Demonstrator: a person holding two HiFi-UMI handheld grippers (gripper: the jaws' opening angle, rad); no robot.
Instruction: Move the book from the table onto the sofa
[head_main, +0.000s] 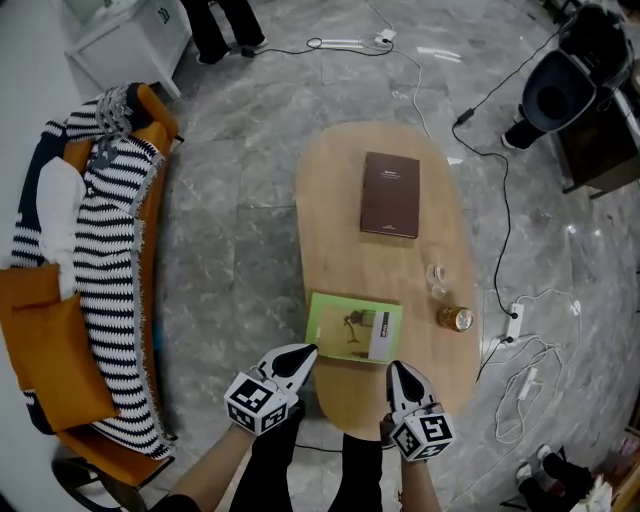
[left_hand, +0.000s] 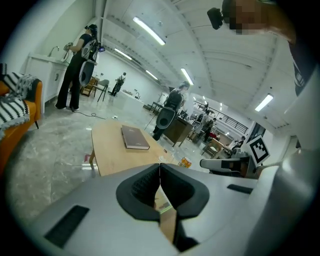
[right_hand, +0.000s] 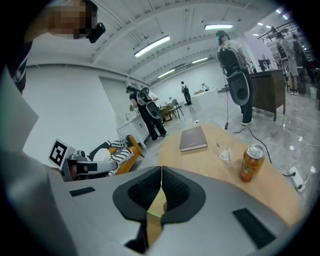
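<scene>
Two books lie on the oval wooden table (head_main: 330, 180). A brown book (head_main: 390, 195) lies at the far end, also seen as the brown book (left_hand: 135, 137) and the brown book (right_hand: 193, 138). A green book (head_main: 354, 327) lies near the front edge. My left gripper (head_main: 308, 350) is shut and empty, its tips by the green book's near left corner. My right gripper (head_main: 395, 366) is shut and empty too, just off the near right corner. The jaws stand together in both gripper views, left gripper (left_hand: 159, 172) and right gripper (right_hand: 161, 175). The orange sofa (head_main: 50, 330) with a striped blanket (head_main: 115, 260) stands to the left.
A small glass (head_main: 437, 278) and an orange can (head_main: 455, 318) stand on the table right of the green book. Cables and a power strip (head_main: 514, 322) lie on the floor at right. A black chair (head_main: 565, 85) is at the far right. People stand further off.
</scene>
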